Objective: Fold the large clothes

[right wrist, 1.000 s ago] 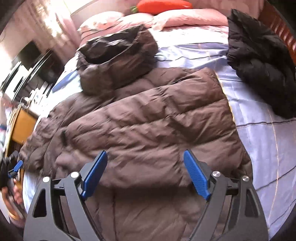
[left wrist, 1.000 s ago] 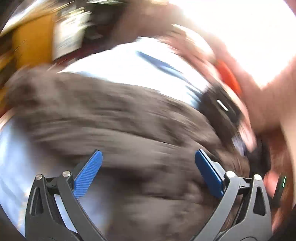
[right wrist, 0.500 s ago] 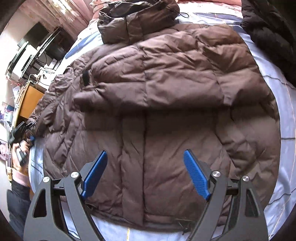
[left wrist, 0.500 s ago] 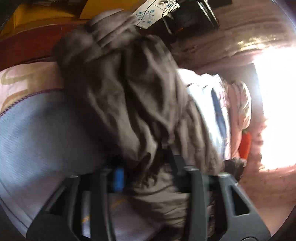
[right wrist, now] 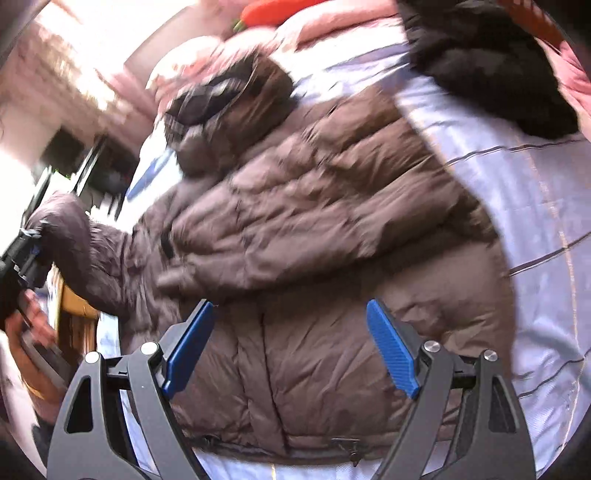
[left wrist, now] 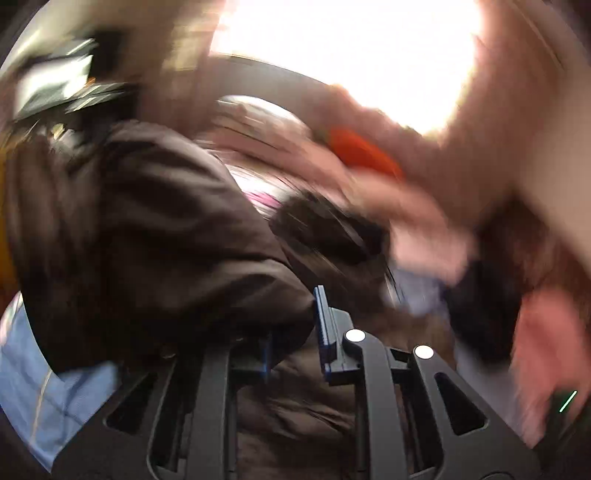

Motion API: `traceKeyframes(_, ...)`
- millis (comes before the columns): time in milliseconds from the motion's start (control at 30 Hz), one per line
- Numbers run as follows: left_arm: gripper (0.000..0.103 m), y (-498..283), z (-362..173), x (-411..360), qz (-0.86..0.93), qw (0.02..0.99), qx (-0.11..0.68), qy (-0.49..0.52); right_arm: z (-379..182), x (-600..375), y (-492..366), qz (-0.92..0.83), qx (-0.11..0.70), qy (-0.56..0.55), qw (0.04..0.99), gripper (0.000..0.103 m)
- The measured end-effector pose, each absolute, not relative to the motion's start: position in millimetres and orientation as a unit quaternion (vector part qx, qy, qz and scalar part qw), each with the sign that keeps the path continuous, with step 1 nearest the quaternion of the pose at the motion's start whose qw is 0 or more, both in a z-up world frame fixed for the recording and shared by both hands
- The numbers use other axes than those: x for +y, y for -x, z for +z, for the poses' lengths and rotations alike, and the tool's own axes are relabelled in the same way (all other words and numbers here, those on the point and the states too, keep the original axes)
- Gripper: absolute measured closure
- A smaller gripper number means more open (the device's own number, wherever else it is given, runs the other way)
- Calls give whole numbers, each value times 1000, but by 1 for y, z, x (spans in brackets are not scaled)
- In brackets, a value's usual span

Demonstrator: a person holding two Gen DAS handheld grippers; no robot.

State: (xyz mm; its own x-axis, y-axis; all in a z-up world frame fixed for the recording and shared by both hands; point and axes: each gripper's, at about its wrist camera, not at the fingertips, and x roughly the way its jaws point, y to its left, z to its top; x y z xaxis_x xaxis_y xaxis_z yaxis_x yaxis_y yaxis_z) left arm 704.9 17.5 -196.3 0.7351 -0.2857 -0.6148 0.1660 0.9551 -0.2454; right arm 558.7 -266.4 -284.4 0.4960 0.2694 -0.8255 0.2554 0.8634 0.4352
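Note:
A brown puffer jacket (right wrist: 325, 236) with a hood (right wrist: 225, 110) lies spread on the bed, one sleeve folded across its chest. My left gripper (left wrist: 293, 332) is shut on the jacket's other sleeve (left wrist: 147, 236) and holds it lifted; in the right wrist view it shows at the far left (right wrist: 26, 254) gripping the sleeve cuff (right wrist: 70, 229) beyond the bed's edge. My right gripper (right wrist: 288, 343) is open and empty, hovering above the jacket's lower front near the hem. The left wrist view is heavily blurred.
The jacket lies on a pale lilac striped sheet (right wrist: 546, 192). A black jacket (right wrist: 487, 66) is heaped at the back right. Pink pillows (right wrist: 332, 22) and an orange carrot-shaped cushion (right wrist: 277, 9) are at the head. Dark furniture and a yellow stand (right wrist: 74, 314) are left of the bed.
My left gripper closed on the brown sleeve and lifted it up off the bed's left edge. My right gripper stayed open and shifted over the jacket's lower front.

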Motion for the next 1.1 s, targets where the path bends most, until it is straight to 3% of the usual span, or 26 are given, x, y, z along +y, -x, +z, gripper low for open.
traceKeyframes(33,77,-702,-209,-13,-137,919,366,57,-278,-276,-557,-7,492,-266,829,18)
traceKeyframes(133,76,-705,-281,-117,-188,855,481,-46,-265,-297,-554,-43,469,-258,844,18)
traceKeyframes(200,72,-706,-312,-142,-187,834,513,-79,-258,-311,-552,-75,456,-246,852,18)
traceKeyframes(233,61,-698,-323,-149,-187,829,518,-95,-258,-317,-551,-83,454,-247,852,18)
traceKeyframes(267,43,-689,-329,-153,-197,824,519,-113,-258,-322,-550,-88,452,-252,851,18)
traceKeyframes(333,33,-672,-326,-161,-203,827,494,-173,-259,-333,-550,-95,449,-271,846,18)
traceKeyframes(467,31,-637,-295,-128,-226,847,444,-184,-259,-337,-552,-98,438,-282,848,18)
traceKeyframes(600,33,-666,-275,-26,-180,874,450,-25,-263,-311,-571,-53,442,-267,855,18)
traceKeyframes(667,55,-693,-289,13,-140,867,476,35,-269,-286,-593,-12,449,-235,862,18)
traceKeyframes(733,61,-704,-306,41,-112,862,492,43,-278,-258,-616,5,457,-189,869,23)
traceKeyframes(767,61,-703,-316,49,-100,862,495,35,-282,-248,-626,11,461,-180,869,29)
traceKeyframes(1000,60,-718,-349,75,-78,831,547,65,-367,-199,-698,39,578,-178,795,30)
traceKeyframes(1033,56,-710,-337,81,-93,833,541,61,-364,-202,-695,48,578,-170,797,30)
traceKeyframes(1067,35,-701,-329,85,-101,838,534,53,-350,-210,-686,56,571,-156,804,29)
traceKeyframes(1100,20,-684,-316,92,-106,846,521,39,-332,-223,-670,58,557,-133,818,22)
